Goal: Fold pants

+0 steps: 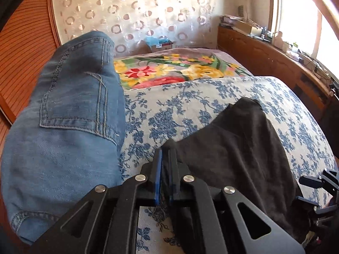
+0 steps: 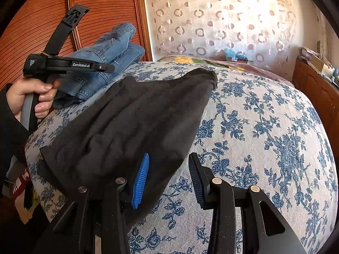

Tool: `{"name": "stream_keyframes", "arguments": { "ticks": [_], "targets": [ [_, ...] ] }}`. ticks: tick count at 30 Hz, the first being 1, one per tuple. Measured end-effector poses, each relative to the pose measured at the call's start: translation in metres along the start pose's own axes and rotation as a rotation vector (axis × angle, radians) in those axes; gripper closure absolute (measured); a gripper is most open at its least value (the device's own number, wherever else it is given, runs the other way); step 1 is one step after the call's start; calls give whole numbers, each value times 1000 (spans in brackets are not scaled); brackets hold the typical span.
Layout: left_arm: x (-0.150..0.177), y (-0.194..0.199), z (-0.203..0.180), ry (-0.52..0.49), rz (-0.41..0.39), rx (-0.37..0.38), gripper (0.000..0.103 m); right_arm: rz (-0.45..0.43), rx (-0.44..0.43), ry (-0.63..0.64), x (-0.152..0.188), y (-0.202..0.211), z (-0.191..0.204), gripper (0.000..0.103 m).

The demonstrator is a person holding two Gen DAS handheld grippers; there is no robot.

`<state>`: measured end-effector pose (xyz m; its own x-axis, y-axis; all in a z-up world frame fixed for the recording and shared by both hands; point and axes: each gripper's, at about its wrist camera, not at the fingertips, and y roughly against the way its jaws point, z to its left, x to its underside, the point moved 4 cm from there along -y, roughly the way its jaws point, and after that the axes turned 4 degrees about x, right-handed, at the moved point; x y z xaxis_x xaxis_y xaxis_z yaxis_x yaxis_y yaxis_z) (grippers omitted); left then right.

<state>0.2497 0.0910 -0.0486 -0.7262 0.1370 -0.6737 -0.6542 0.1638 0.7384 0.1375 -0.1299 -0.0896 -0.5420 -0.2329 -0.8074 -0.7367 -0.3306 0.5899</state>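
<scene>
The dark charcoal soft-knit pants [image 2: 131, 122] lie on the blue-and-white floral bedspread [image 2: 264, 127], already doubled into a long tapering shape whose long axis runs from the near edge of the bed, where both tools sit, away toward the far patterned curtain [image 2: 211, 21]; the narrow far end rests flat well out on the spread, and the wide near end droops toward the bed's front edge. The cloth looks thick and matte, with shallow lengthwise ridges and no sharp creases. The left gripper [image 1: 166, 165] has its blue-padded jaws pressed together, apparently pinching the near left corner of the dark fabric, though the bite itself is partly hidden by the fingers. The right gripper [image 2: 168, 175] stands with its jaws apart: its left pad overlaps the near right edge of the pants and its right pad is over bare bedspread, so the hem lies between them, unclamped. Both tools are at the near end, so the coming fold probably carries that end forward along the long axis, and the right one likely has to close on the edge first. A stack of folded blue denim jeans [image 1: 70, 105] sits to the left, just beside the pants but apart. A floral blanket [image 1: 169, 72] lies beyond.
</scene>
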Motion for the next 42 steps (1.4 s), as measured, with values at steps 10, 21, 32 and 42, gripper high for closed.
{"name": "stream_keyframes", "arguments": {
  "ticks": [10,21,32,42],
  "targets": [
    [44,19,-19,-8,-18,77,53,-5,0,1,1,0,-1,63],
    [101,46,-37,25,-29,87,53,-12,-1,13,2,9,0,63],
    [140,62,-53,40,-25,98,53,13,-43,69,35,52,10,63],
    [149,59,-54,37,-25,89,44,36,-67,102,41,58,23,72]
  ]
}}
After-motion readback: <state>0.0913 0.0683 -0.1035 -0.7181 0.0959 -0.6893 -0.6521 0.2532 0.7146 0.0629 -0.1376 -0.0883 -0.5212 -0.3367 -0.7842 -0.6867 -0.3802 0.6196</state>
